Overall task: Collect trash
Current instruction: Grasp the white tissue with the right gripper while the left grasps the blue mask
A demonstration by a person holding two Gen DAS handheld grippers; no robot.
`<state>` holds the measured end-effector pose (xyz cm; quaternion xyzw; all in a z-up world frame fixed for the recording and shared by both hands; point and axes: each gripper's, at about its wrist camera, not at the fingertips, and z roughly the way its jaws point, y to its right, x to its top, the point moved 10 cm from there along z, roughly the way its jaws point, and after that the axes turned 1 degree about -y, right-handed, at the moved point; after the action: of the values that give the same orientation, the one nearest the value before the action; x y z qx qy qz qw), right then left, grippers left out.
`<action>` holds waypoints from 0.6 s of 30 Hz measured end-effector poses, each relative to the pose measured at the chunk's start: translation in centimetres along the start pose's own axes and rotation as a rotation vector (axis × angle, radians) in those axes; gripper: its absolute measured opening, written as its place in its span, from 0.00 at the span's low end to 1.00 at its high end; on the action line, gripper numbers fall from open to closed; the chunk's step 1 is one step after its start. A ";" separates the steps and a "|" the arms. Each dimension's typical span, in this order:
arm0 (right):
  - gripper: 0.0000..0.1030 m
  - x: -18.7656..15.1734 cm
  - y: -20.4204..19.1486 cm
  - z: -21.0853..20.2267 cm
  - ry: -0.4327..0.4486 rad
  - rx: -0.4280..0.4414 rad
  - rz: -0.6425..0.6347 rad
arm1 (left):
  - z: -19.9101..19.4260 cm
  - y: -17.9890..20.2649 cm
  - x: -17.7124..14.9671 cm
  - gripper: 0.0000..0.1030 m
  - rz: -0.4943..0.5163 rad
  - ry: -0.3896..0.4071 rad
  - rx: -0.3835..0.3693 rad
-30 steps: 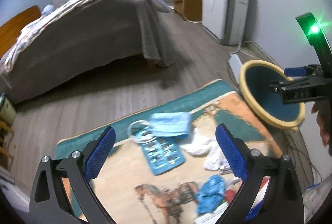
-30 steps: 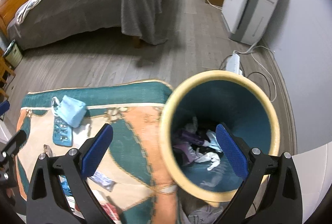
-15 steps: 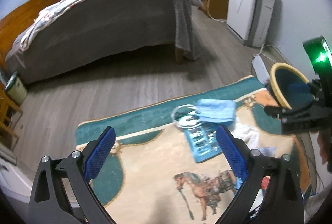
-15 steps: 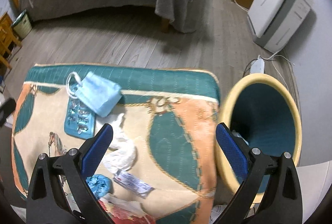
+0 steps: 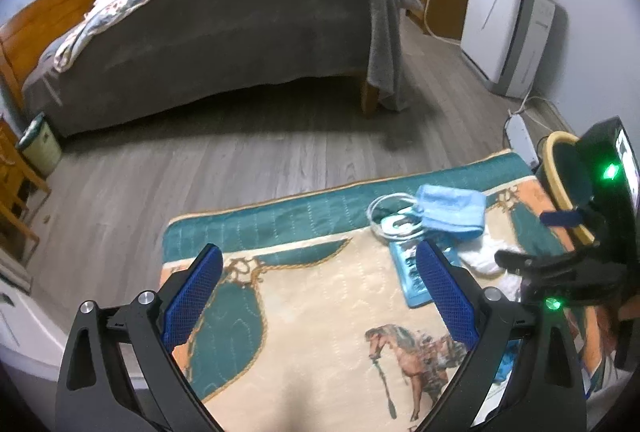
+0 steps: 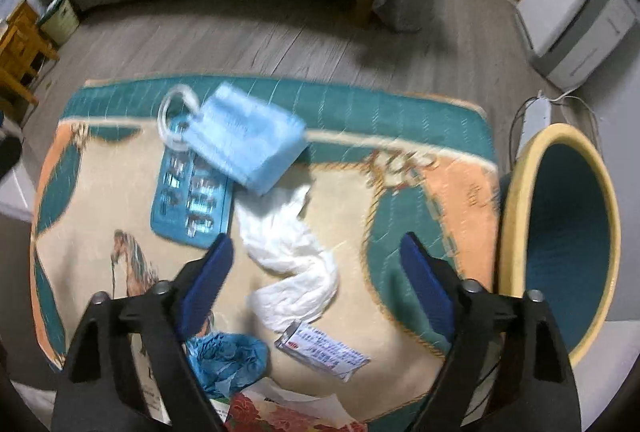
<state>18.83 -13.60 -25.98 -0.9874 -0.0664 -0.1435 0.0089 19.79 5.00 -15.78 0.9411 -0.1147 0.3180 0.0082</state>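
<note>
Trash lies on a horse-patterned rug. There is a blue face mask, a teal blister pack, a crumpled white tissue, a blue crumpled glove and a small printed sachet. A yellow-rimmed teal bin stands at the rug's right edge. My right gripper points steeply down over the tissue. Its jaws are closing, and the pads are clear of the tissue. My left gripper hangs open over bare rug, left of the mask and blister pack.
A bed with a grey cover fills the far side across the wooden floor. A white appliance and a power strip sit by the right wall. Wooden furniture and a small bin stand at the left.
The right gripper has swung from above the bin to the left and down over the tissue, and its jaws have narrowed. The left gripper has shifted left, so the trash now lies to its right.
</note>
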 end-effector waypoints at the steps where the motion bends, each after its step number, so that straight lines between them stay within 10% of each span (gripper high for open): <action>1: 0.77 -0.3 -0.3 0.4 -0.015 -0.006 -0.018 | 0.0 -0.1 0.0 0.93 -0.013 -0.003 0.001; 8: 0.21 -2.1 -1.1 1.9 -0.090 -0.015 -0.094 | 0.4 0.7 0.3 0.93 -0.013 -0.007 -0.003; 18: 0.14 -1.5 0.7 -3.2 -0.009 0.093 -0.024 | 1.4 2.2 0.5 0.93 -0.025 -0.032 -0.019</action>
<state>16.60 -14.58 -23.38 -0.9857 -0.0851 -0.1357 0.0529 20.46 2.60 -16.72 0.9472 -0.1061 0.3018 0.0195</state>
